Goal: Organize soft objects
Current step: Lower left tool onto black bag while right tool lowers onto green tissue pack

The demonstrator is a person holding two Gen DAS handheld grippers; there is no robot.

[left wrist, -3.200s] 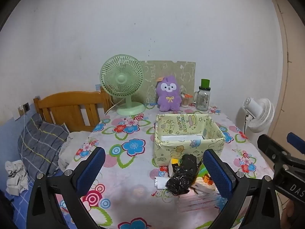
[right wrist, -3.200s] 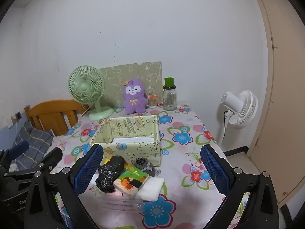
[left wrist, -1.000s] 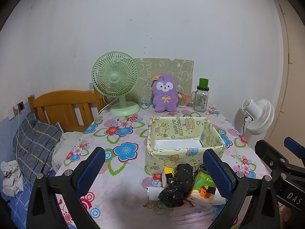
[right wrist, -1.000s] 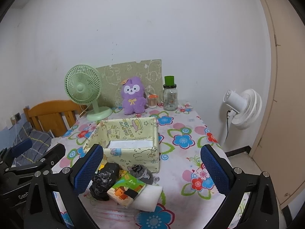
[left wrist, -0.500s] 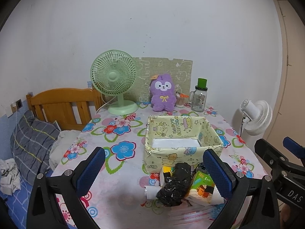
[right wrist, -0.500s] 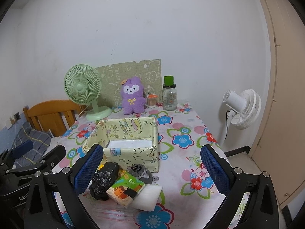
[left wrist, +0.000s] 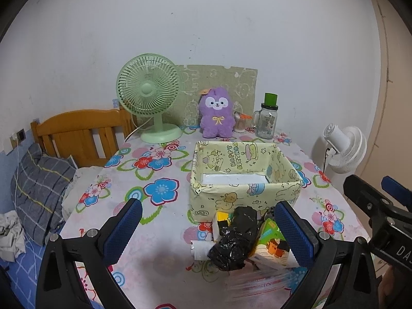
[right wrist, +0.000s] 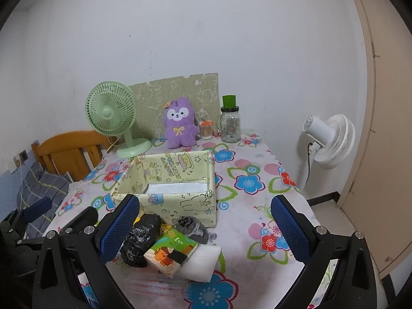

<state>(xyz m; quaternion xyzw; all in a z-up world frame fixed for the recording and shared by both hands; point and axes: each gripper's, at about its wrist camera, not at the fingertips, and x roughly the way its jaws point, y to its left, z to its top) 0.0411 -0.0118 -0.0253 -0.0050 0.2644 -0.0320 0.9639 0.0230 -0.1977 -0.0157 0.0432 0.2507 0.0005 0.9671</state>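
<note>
Both the left gripper (left wrist: 206, 228) and right gripper (right wrist: 203, 221) hover wide apart, empty, above the floral tabletop (right wrist: 247, 164). A crumpled black bag (left wrist: 235, 239), tissue pack (right wrist: 171, 255) and white foam block (right wrist: 203, 261) lie heaped just before the yellow box (left wrist: 242, 177).

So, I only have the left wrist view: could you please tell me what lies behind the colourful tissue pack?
Observer: A grey knotted bundle lies there, just in front of the yellow box.
Operator: Thank you. What is the white thing at the far right there?
Observer: A white foam block; the tissue pack rests tilted on it.
Operator: Is the right gripper holding anything?
Observer: No, the right gripper is open and grips nothing.
</note>
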